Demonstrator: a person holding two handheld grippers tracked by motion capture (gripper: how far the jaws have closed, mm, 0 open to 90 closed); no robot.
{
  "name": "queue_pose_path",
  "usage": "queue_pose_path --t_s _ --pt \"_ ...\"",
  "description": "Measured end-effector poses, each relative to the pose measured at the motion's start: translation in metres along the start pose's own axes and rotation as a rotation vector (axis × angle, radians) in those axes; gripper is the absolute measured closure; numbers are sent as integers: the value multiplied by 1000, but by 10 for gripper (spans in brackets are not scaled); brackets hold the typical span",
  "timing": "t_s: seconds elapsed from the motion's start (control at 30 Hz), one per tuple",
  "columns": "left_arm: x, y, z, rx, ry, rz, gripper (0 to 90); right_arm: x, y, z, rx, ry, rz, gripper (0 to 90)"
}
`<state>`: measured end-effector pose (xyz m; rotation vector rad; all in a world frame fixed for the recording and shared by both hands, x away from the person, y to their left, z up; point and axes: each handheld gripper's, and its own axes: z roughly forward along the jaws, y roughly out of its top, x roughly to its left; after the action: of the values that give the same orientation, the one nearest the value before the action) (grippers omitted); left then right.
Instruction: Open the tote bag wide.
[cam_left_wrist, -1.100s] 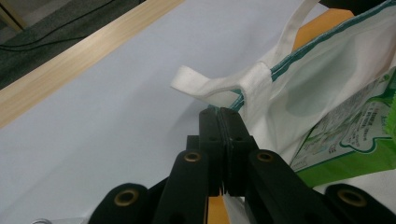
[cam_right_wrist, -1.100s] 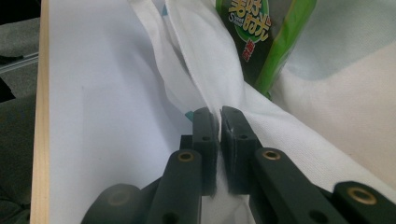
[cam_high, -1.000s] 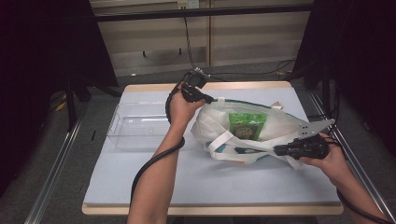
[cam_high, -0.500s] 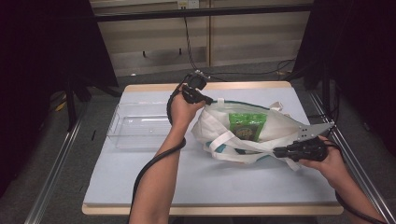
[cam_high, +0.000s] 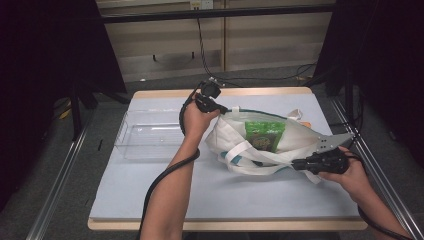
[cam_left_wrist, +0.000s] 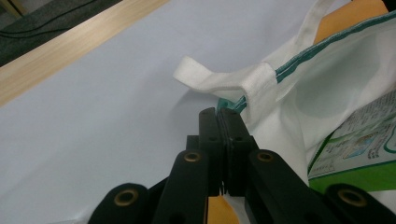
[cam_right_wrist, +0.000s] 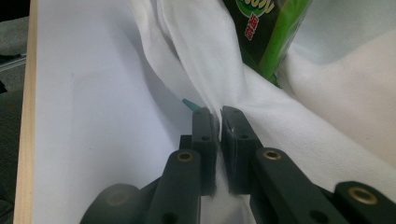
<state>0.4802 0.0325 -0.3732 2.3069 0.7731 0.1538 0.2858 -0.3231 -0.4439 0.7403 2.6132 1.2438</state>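
On the pale blue table mat (cam_high: 165, 200), right of centre, a white cloth bag (cam_high: 300, 140) lay on its side with its mouth pulled wide between the two grippers. The left gripper (cam_left_wrist: 219, 123) was clamped on the bag's teal-edged rim just below a strap loop (cam_left_wrist: 205, 77), its jaws pressed together on the cloth. The right gripper (cam_right_wrist: 218, 122) pinched the near edge of the bag, white fabric bunched in the narrow gap between its closed jaws. Inside the bag stood a green printed packet (cam_high: 264, 134), and something orange (cam_left_wrist: 359, 11) showed past the rim, perhaps a second item, though too little was visible to tell. Left of the bag, well apart from both grippers, sat a clear plastic tray (cam_high: 131, 145), seemingly with nothing in it.
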Motion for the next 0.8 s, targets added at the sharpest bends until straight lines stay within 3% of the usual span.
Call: queue_pose_path --t_s 0.8 --pt "0 -6 11 12 19 -30 884 1 1 3 20 -11 -6 829"
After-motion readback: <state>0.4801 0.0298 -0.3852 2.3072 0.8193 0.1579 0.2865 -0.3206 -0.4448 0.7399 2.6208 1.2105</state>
